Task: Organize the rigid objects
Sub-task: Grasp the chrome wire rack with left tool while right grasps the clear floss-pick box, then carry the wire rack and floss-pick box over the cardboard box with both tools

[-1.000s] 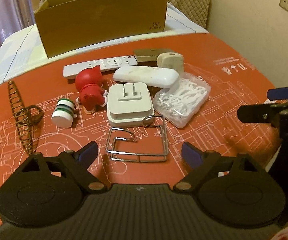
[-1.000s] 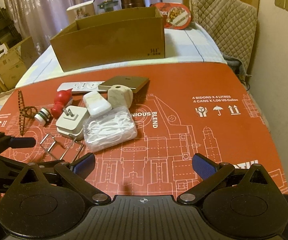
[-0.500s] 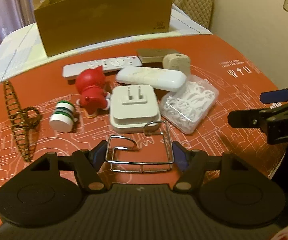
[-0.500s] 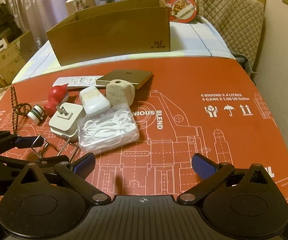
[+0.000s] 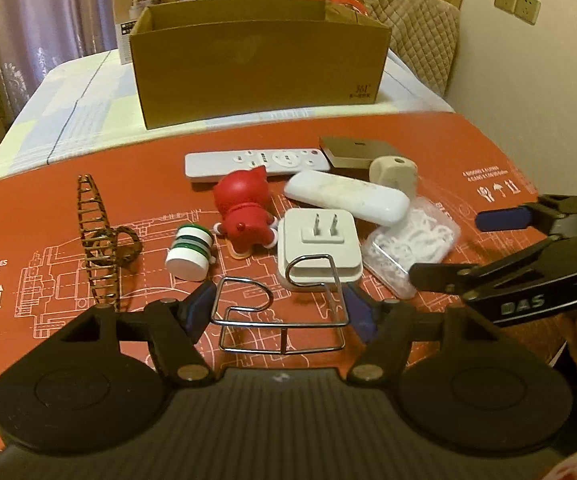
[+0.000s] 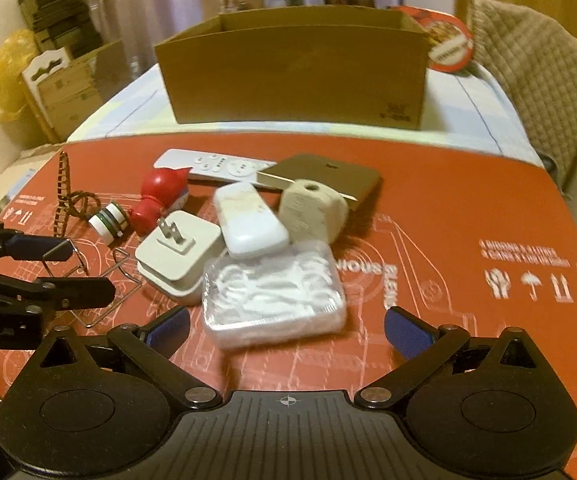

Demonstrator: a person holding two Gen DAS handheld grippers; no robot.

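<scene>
Red printed sheeting covers the counter (image 5: 440, 148). Left gripper (image 5: 280, 314) clamps the wire rack (image 5: 282, 312) at half width, its long axis crosswise between the pads. Right gripper (image 6: 286, 330) gapes wide around the floss-pick box (image 6: 274, 292), untouched.

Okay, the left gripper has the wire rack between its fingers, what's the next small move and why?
Probably lift the wire rack clear and carry it toward the cardboard box. The left gripper has just closed on it, its fingers against the wire sides, and the box stands open behind the clutter.
</scene>
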